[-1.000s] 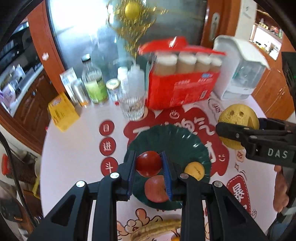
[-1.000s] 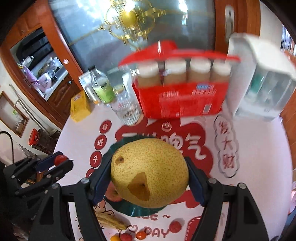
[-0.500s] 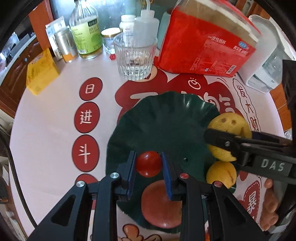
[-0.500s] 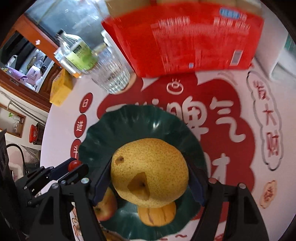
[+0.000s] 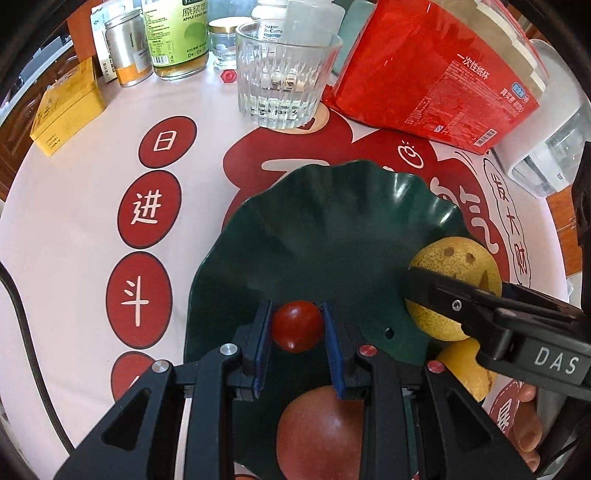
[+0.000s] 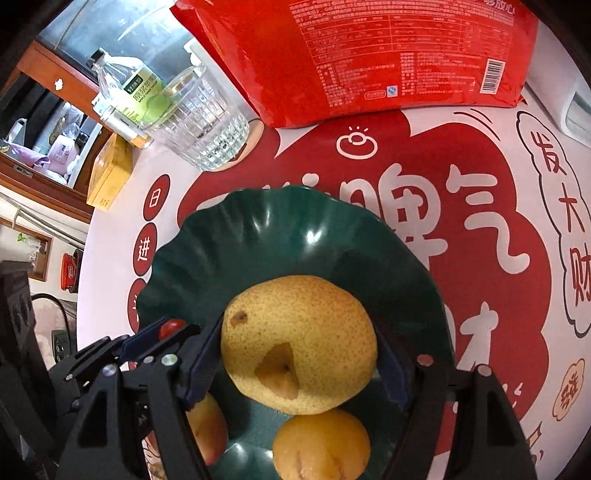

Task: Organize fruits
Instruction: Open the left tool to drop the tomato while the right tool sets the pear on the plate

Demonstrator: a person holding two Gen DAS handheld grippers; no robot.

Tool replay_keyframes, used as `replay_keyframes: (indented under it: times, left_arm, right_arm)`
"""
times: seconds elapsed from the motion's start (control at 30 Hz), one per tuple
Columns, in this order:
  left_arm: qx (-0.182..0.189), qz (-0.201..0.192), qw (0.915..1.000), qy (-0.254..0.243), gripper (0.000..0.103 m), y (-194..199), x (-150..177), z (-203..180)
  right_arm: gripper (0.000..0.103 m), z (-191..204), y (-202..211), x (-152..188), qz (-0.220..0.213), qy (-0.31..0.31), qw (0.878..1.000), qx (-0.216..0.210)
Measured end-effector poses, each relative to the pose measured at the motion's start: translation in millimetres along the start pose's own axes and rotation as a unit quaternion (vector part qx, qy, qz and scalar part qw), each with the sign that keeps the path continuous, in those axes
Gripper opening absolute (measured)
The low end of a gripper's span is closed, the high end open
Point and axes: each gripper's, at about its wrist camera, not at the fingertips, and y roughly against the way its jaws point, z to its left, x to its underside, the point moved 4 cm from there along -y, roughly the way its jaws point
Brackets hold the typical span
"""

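Note:
My left gripper is shut on a small red cherry tomato, held low over the near part of a dark green wavy plate. My right gripper is shut on a big yellow pear over the same green plate; the pear also shows in the left wrist view. On the plate lie a red apple and an orange-yellow fruit. The left gripper with its tomato shows at the plate's left rim in the right wrist view.
Behind the plate stand a ribbed glass, a red pack of paper cups, an apple vinegar bottle, a metal can and a yellow box. A white appliance sits at the right.
Both grippers have come down and closer to the plate with their fruit. The tomato and the pear now hang just above the plate's surface.

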Motion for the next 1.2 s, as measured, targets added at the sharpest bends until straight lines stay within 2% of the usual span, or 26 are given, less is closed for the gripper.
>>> replay_keyframes:
  times: [0.2, 0.27, 0.33, 0.43, 0.5, 0.87, 1.2]
  left_arm:
    - [-0.002, 0.001, 1.0000, -0.002, 0.027, -3, -2, -5]
    - [0.001, 0.002, 1.0000, 0.000, 0.032, -2, -2, -5]
    - [0.003, 0.001, 1.0000, 0.005, 0.053, 1, -2, -4]
    - [-0.009, -0.007, 0.9999, 0.011, 0.070, 5, -1, -2]
    - [-0.010, -0.007, 0.9998, 0.014, 0.076, 9, -1, 0]
    - [-0.013, -0.013, 0.9997, 0.017, 0.080, 43, 13, 7]
    - [-0.017, -0.031, 0.9993, 0.009, 0.081, 91, 36, 8]
  right_arm:
    - [0.076, -3, 1, -1, 0.001, -0.008, 1.000, -0.008]
    - [0.076, -4, 1, 0, -0.001, -0.009, 1.000, -0.007]
    - [0.076, -1, 6, -2, -0.013, -0.008, 1.000, -0.017]
    - [0.076, 3, 14, -6, -0.024, -0.001, 1.000, -0.013]
    - [0.076, 5, 18, -8, -0.029, 0.002, 1.000, -0.009]
    - [0.076, 8, 46, -5, -0.052, 0.024, 0.998, 0.013]
    - [0.076, 11, 81, 21, -0.065, 0.039, 0.996, 0.037]
